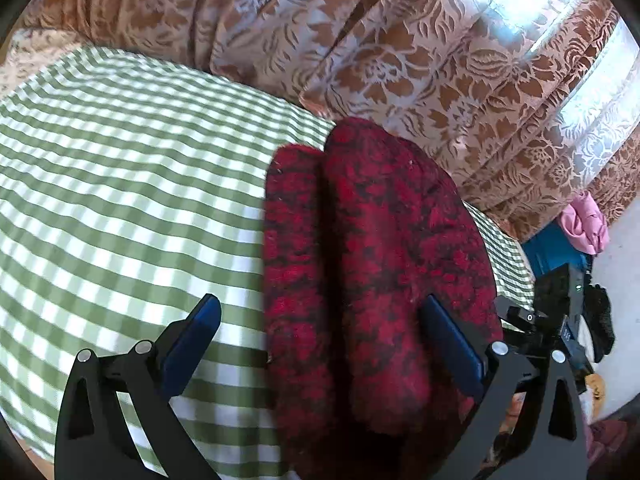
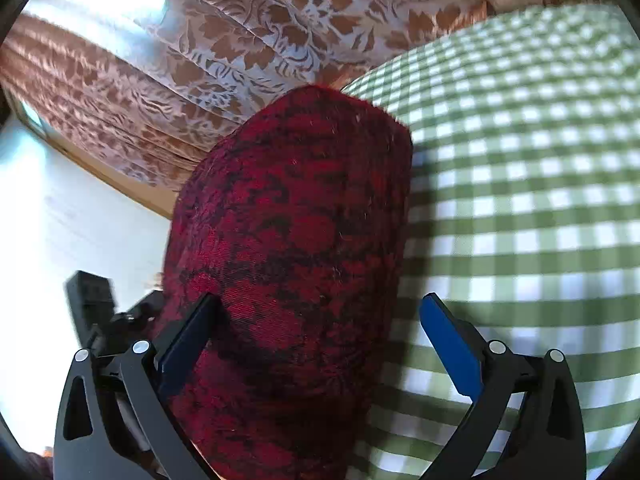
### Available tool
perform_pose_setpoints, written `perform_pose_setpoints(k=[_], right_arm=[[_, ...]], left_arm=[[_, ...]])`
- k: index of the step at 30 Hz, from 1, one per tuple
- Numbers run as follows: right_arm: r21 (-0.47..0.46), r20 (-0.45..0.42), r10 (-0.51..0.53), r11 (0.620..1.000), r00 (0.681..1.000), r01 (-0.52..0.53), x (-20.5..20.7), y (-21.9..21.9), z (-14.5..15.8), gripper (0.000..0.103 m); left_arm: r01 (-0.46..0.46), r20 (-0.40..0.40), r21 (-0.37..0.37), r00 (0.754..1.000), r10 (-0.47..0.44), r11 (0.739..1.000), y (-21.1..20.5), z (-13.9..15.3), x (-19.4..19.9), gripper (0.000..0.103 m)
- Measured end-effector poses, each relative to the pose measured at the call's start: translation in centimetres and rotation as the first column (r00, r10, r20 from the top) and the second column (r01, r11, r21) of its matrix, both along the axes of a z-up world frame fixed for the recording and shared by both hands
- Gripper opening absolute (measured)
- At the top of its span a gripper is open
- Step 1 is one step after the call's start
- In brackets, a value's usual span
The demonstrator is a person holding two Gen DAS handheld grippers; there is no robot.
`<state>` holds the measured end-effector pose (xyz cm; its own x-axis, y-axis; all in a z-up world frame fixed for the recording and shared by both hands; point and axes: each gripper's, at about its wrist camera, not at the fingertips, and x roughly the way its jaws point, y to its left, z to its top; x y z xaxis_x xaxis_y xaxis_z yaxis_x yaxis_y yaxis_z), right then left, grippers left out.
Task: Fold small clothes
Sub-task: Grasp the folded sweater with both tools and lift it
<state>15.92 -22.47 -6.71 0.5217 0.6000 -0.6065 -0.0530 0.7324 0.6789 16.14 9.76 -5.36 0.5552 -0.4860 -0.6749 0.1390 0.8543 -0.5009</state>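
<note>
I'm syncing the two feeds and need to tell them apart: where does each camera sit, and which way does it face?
Left wrist: on the left tool, facing down-forward over the red cloth on the checked cover, curtain behind; own open fingers show, plus the right tool at right.
Right wrist: on the right tool, facing down-forward at the same cloth; own open fingers show, the left tool at left.
Shared: cloth, cover, curtain.

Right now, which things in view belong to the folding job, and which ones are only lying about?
Job:
- red and black garment, folded on the checked cloth
- left claw, open
- right claw, open

Lying about:
- patterned curtain
- pink cloth
- blue thing under it
</note>
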Motion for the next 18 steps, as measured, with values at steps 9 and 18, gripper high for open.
perform_pose_setpoints(k=[9,18], right_arm=[[0.187,0.013,0.08,0.979,0.997,-0.081,1.0,0.3,-3.0,0.1],[0.228,0.041,0.19,0.954,0.981,-0.194,4.1,1.9,-3.8,0.1]], left_arm=[[0.116,-0.049,-0.063,0.992,-0.119,0.991,-0.5,-0.5,2.4,0.1],[0.184,-0.096,-0.335,0.969,-0.228,0.924,-0.3,-5.7,3.7,0.076]])
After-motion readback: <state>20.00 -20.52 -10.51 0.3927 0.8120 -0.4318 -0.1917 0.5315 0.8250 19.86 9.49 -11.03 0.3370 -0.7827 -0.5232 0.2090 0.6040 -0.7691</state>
